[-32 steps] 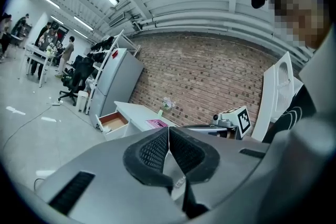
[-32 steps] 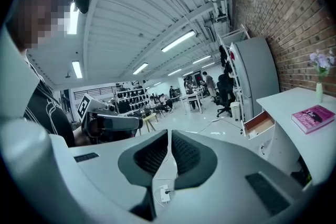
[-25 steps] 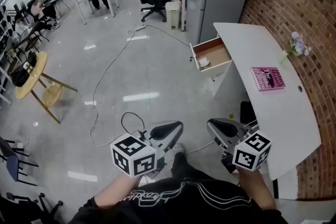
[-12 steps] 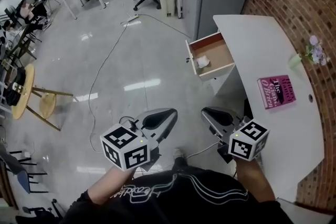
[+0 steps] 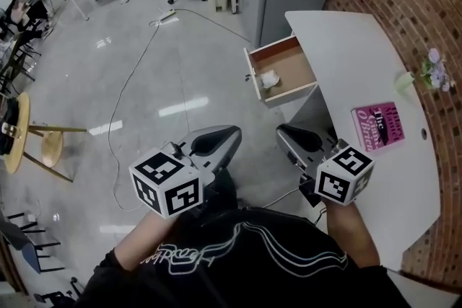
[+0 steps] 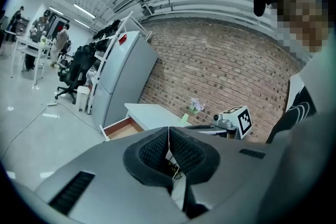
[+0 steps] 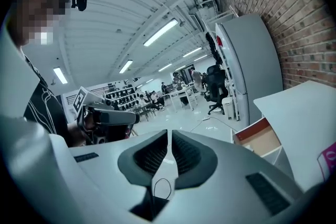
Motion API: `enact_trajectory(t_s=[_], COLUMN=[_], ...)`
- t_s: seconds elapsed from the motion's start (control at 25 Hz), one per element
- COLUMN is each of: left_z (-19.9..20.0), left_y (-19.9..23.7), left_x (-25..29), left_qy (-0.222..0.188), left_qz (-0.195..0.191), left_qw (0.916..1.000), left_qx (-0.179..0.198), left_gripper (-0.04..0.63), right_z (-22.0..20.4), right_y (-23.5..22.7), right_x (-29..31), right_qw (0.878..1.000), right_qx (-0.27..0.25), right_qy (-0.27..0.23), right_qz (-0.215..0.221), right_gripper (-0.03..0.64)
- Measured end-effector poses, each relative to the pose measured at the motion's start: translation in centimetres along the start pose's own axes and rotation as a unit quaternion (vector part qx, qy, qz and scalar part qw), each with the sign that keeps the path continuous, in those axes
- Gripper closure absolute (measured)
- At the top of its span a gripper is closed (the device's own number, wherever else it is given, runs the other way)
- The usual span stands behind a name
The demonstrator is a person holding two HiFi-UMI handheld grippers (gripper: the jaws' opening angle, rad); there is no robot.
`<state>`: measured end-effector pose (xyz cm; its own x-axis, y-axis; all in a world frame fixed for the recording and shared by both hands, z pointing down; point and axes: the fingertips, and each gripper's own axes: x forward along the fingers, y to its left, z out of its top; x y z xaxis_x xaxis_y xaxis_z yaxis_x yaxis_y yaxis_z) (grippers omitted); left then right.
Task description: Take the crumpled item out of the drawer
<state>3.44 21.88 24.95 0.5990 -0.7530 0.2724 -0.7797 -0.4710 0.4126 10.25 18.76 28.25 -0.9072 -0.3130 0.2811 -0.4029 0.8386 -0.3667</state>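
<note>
Moved: the drawer [image 5: 285,67] and desk [image 5: 354,47] sit nearer and more central in the head view than a second ago, so the person has stepped closer.
Meaning: judged an approach only. No reach has begun, and the item is still to be taken.
Item: the white crumpled item [image 5: 268,79] lies inside the open drawer, near its front panel.
Left tongs: [image 6: 168,134] closed tight on nothing, low by the body, well apart from the drawer.
Right tongs: [image 7: 169,139] also pressed together and empty.
Hard to see: the item is too small to tell paper from cloth. Neither gripper view shows it, only the drawer's side. The desk top cuts off the drawer's rear.
</note>
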Motion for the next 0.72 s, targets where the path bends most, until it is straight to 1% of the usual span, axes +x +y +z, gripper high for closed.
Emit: enact_trajectory(t_s=[0.2,0.32,0.48,0.72], left_z=[1.0,1.7,2.9,5.1], left_y=[3.1,5.7,10.5,18.8], left_x=[3.0,5.0,8.1,14.4], left_qy=[0.007,0.016,0.033,0.068], left_qz=[-0.014,-0.022,-0.032,-0.046], left_qw=[0.9999,0.9996,0.9989,0.9962], left_qx=[0.002,0.001,-0.012,-0.026], left_gripper=[0.573,0.573,0.572,0.572], right_z=[0.7,1.2,1.9,2.4], right_y=[-3.6,-6.2,-10.4,-18.4], right_x=[2.4,4.5,8.1,14.2], right_qw=[1.0,0.999,0.998,0.993], right_qx=[-0.004,0.004,0.017,0.058], right_qy=[0.005,0.008,0.021,0.047], right_qz=[-0.021,-0.036,-0.06,-0.092], right_gripper=[0.563,0.563,0.563,0.561])
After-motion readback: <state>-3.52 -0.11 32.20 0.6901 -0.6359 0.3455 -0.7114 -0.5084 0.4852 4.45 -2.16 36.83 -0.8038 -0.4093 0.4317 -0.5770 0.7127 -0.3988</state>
